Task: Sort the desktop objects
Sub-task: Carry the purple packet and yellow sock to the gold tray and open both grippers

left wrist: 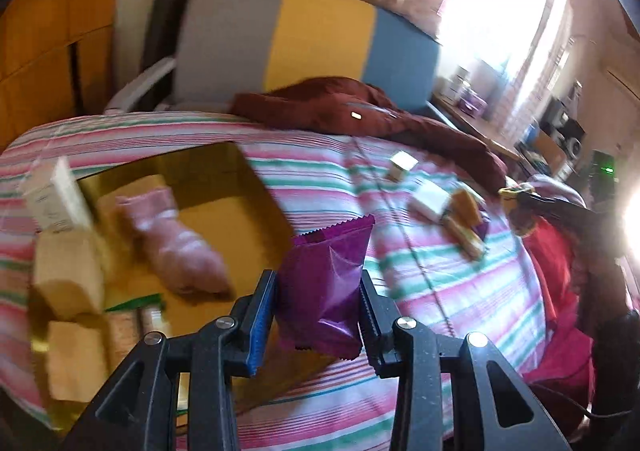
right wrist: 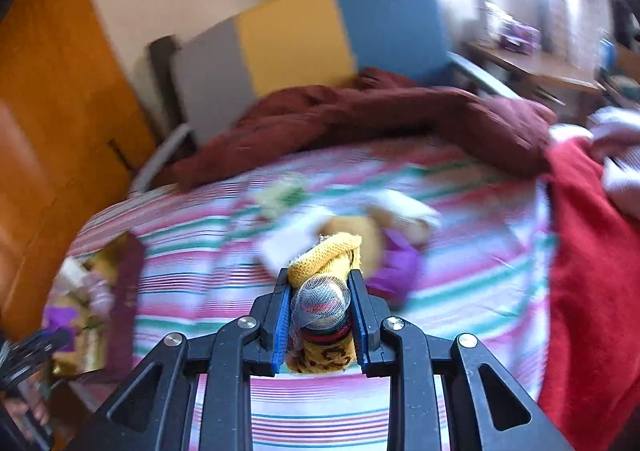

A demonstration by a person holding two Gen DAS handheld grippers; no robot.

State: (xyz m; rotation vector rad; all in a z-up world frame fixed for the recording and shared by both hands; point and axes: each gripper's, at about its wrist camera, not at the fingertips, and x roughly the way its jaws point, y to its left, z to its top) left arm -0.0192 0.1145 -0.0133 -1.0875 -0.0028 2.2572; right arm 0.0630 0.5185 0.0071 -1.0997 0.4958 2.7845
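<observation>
My left gripper (left wrist: pixel 318 295) is shut on a purple snack packet (left wrist: pixel 326 283) and holds it above the right edge of a gold box (left wrist: pixel 224 179). The box holds a pink sock (left wrist: pixel 172 243), pale packets and a white carton (left wrist: pixel 56 195). My right gripper (right wrist: pixel 320 303) is shut on a yellow sock (right wrist: pixel 326 257) with a mesh-wrapped part, held above the striped bedsheet (right wrist: pixel 460 271). Loose items remain on the sheet: small white boxes (left wrist: pixel 402 165), a yellow item (left wrist: pixel 464 203) and a purple packet (right wrist: pixel 396 267).
A dark red jacket (left wrist: pixel 360 107) lies at the far side of the bed. A red cloth (right wrist: pixel 592 251) covers the right side. A grey, yellow and blue headboard (left wrist: pixel 312 39) stands behind. The gold box also shows in the right wrist view (right wrist: pixel 100 291) at far left.
</observation>
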